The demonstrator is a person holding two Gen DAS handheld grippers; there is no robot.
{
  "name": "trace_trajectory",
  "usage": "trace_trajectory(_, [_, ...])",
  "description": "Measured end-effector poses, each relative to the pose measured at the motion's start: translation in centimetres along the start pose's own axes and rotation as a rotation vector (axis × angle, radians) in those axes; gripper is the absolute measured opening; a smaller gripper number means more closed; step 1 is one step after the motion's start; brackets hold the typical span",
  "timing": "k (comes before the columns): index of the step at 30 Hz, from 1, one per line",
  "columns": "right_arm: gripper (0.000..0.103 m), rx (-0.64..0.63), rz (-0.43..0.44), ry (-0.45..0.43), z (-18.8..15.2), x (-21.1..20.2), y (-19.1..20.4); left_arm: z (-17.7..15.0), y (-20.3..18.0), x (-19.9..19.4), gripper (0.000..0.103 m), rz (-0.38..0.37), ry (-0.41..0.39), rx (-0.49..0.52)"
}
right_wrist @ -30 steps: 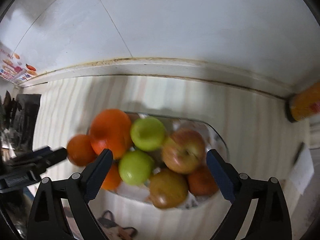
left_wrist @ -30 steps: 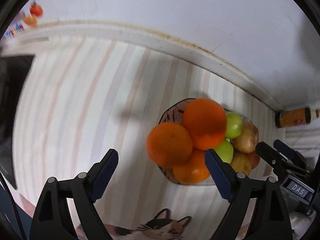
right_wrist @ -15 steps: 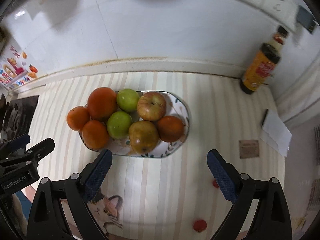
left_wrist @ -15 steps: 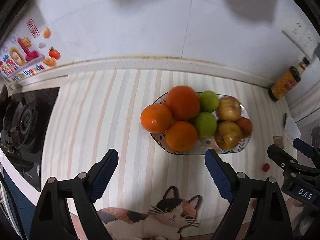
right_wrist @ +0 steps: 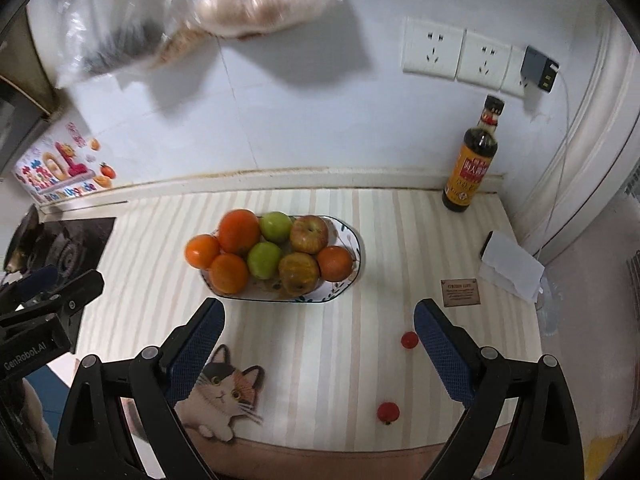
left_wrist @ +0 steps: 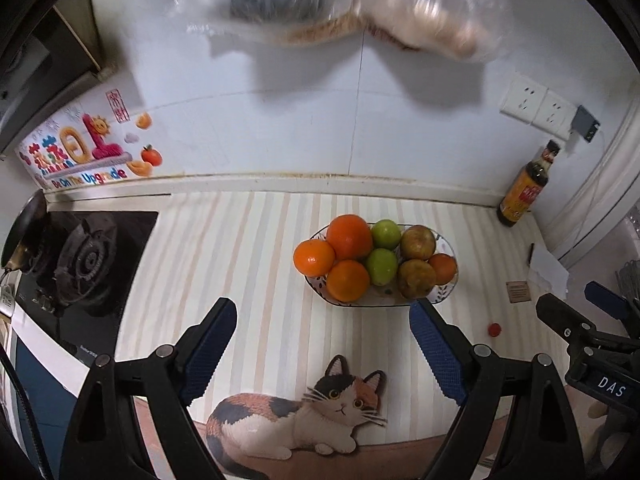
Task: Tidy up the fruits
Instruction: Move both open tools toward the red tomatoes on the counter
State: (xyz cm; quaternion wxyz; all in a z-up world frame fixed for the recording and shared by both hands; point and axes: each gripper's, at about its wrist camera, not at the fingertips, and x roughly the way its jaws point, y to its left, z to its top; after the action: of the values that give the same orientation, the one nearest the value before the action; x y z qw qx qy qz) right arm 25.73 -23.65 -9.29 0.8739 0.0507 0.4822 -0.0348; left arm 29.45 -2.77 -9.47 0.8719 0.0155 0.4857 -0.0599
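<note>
An oval patterned plate (left_wrist: 451, 285) (right_wrist: 354, 276) on the striped counter holds several oranges (left_wrist: 349, 237) (right_wrist: 239, 231), two green apples (left_wrist: 381, 266) (right_wrist: 264, 260) and brownish-red apples (left_wrist: 418, 242) (right_wrist: 309, 234). One orange (left_wrist: 314, 257) (right_wrist: 202, 251) hangs over the plate's left rim. My left gripper (left_wrist: 322, 344) is open and empty, well back from the plate, near the counter's front. My right gripper (right_wrist: 319, 340) is open and empty, also back from the plate. Two small red fruits (right_wrist: 409, 339) (right_wrist: 388, 412) lie loose on the counter between the right fingers; one shows in the left wrist view (left_wrist: 495, 329).
A gas stove (left_wrist: 80, 264) is at the left. A sauce bottle (right_wrist: 472, 164) stands at the back right by the wall. Folded paper (right_wrist: 512, 264) and a small brown card (right_wrist: 460, 292) lie at the right. Plastic bags (right_wrist: 248, 4) hang overhead. A cat picture (left_wrist: 296, 412) marks the front edge.
Both grippers have pulled back and up from the plate of fruit, which now looks smaller and farther. Both stay open and empty. The fruit has not moved.
</note>
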Motion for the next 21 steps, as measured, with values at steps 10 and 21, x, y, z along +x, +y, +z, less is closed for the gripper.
trace_trajectory(10, [0.098,0.004,0.0,-0.123,-1.5,-7.5,0.7,-1.5,-0.7,-5.5,0.089,-0.006,-0.085,0.033])
trace_trajectory(21, [0.098,0.051,0.042,-0.108,-2.3,-7.9,0.5,-1.7,-1.0,-6.3,0.089,-0.005,-0.097,0.034])
